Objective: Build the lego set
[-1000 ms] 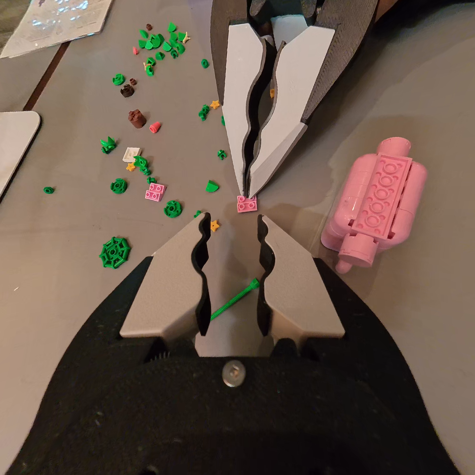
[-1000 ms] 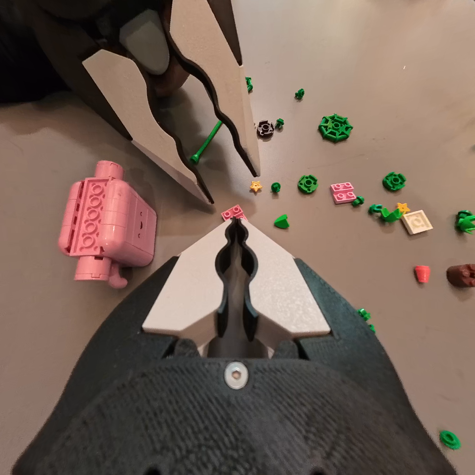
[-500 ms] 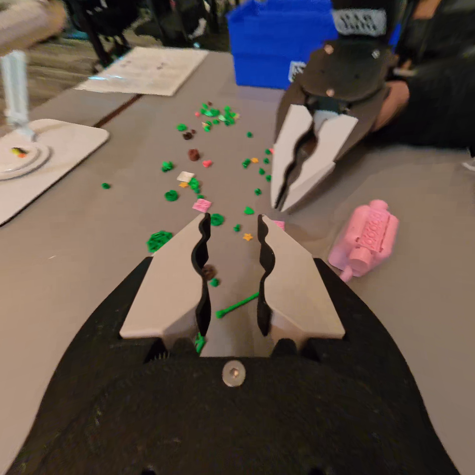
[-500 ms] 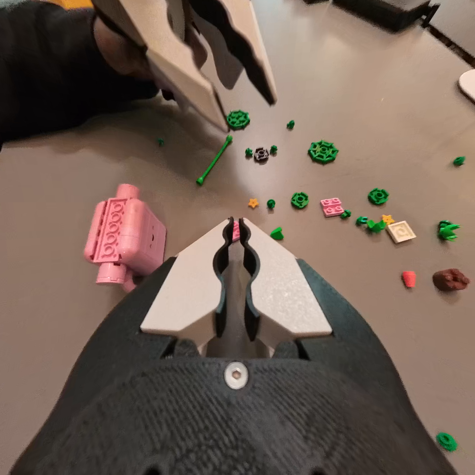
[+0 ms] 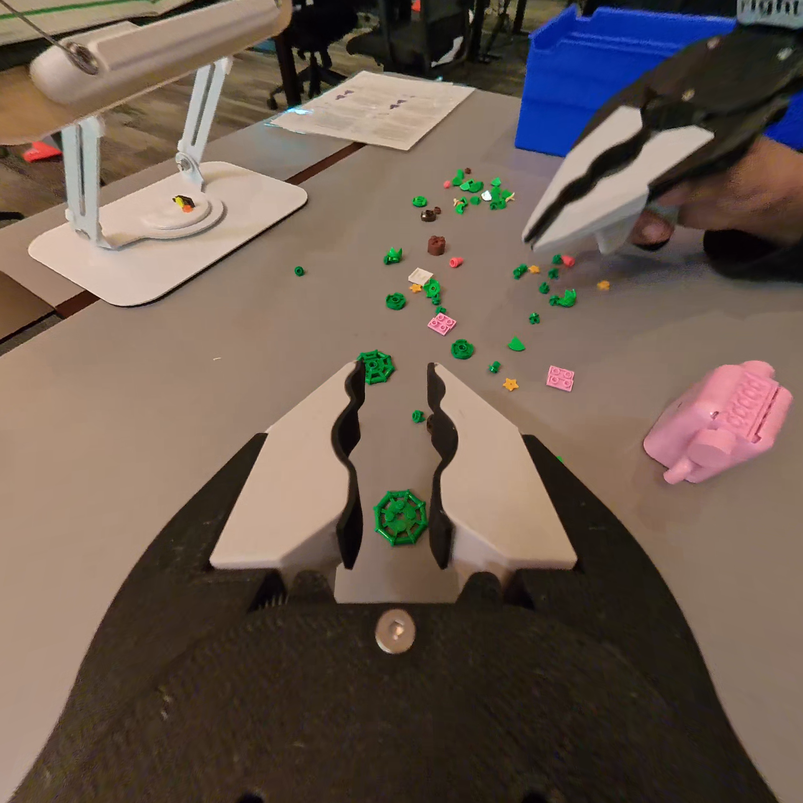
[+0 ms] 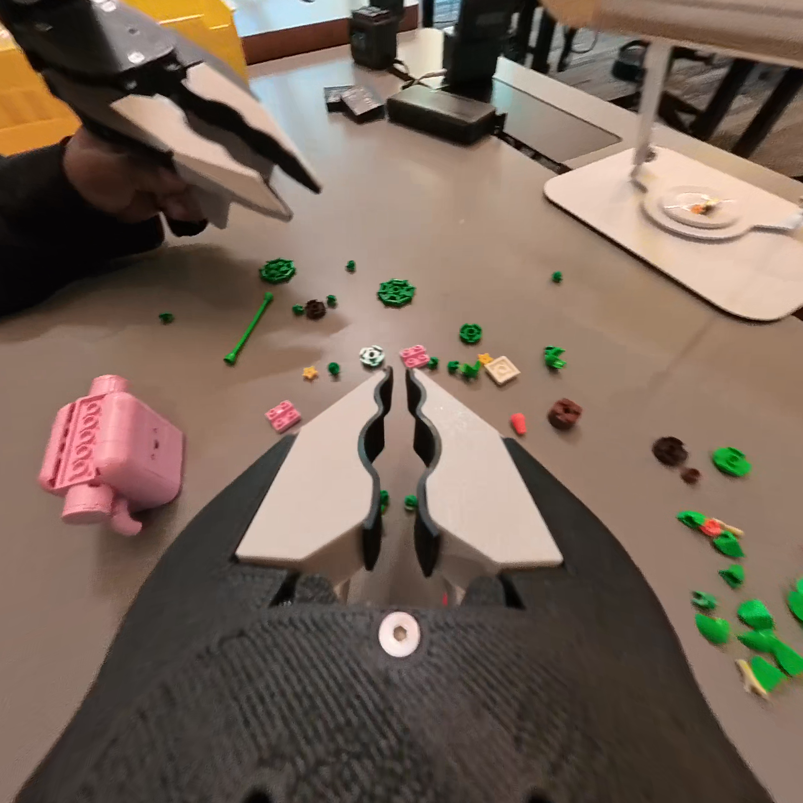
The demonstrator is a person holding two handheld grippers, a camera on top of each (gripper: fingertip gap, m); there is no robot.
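My left tongs (image 5: pixel 393 369) hang above the grey matte tabletop (image 5: pixel 195 413) with their wavy black-lined jaws spread wide and empty; between them I look down on a green web-patterned round plate (image 5: pixel 400 517) lying flat, and a second green web plate (image 5: pixel 376 367) sits just past the left fingertip. My right tongs (image 6: pixel 399 374) are slackened to a narrow slit and grip nothing; in the left wrist view they (image 5: pixel 532 238) float clear above the scattered pieces.

The half-built pink blocky model with rounded corners and a studded strip (image 6: pixel 111 447) lies on its side to the left of my right tongs, well apart from both tongs. A small pink two-by-two studded plate (image 6: pixel 283 416) rests just beside my right tongs' left finger, and another pink plate (image 6: pixel 415 356) lies just ahead of the tips, next to a pale round stud piece (image 6: pixel 371 355). A thin green rod with knobbed ends (image 6: pixel 249 329) lies farther off. Glossy green leaves, tiny yellow stars, a tan square tile (image 6: pixel 502 369) and a brown ridged round brick (image 6: pixel 564 413) are strewn about.

A white stand with a flat rounded base (image 5: pixel 165 234), a printed paper sheet (image 5: pixel 373 108) and a blue plastic bin (image 5: pixel 608 69) sit at the far side.
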